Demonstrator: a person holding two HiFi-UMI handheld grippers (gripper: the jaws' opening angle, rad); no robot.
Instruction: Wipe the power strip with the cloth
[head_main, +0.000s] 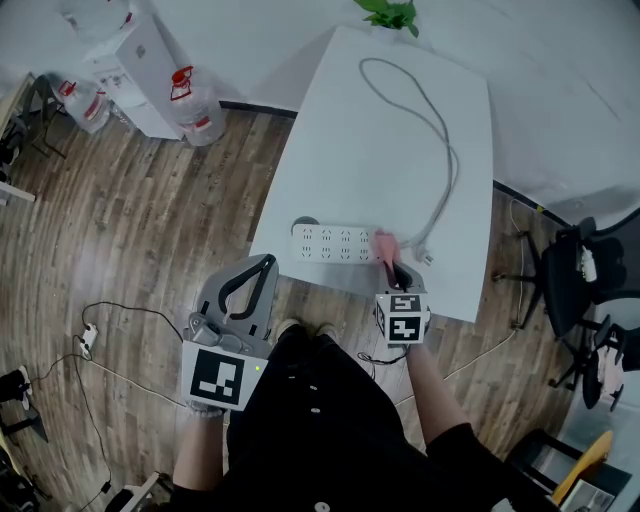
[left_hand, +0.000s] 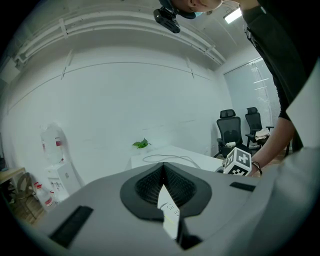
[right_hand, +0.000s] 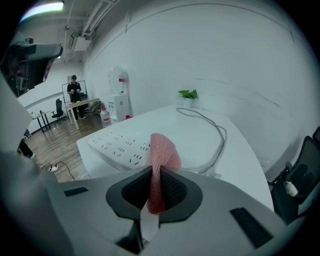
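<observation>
- Cloth (right_hand: 161, 155): pink, fine mesh weave.
- Power strip (head_main: 335, 243): white, with rows of dark slots.
- Table (head_main: 380, 170): plain white. Cable (head_main: 452, 170): pale grey.
- Left gripper (left_hand: 162, 170) and right gripper (right_hand: 154, 180): grey shells, black ribbed pads; each marker cube carries black-and-white square patterns.
- Floor (head_main: 150, 230): brown wood planks.
- Plant (head_main: 390, 12): green.
- Person's clothing (head_main: 330, 420): black.

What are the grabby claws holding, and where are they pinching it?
The right gripper holds the pink cloth, pinched partway along its length, with its folded end poking out past the jaws. The left gripper is shut and holds nothing.
</observation>
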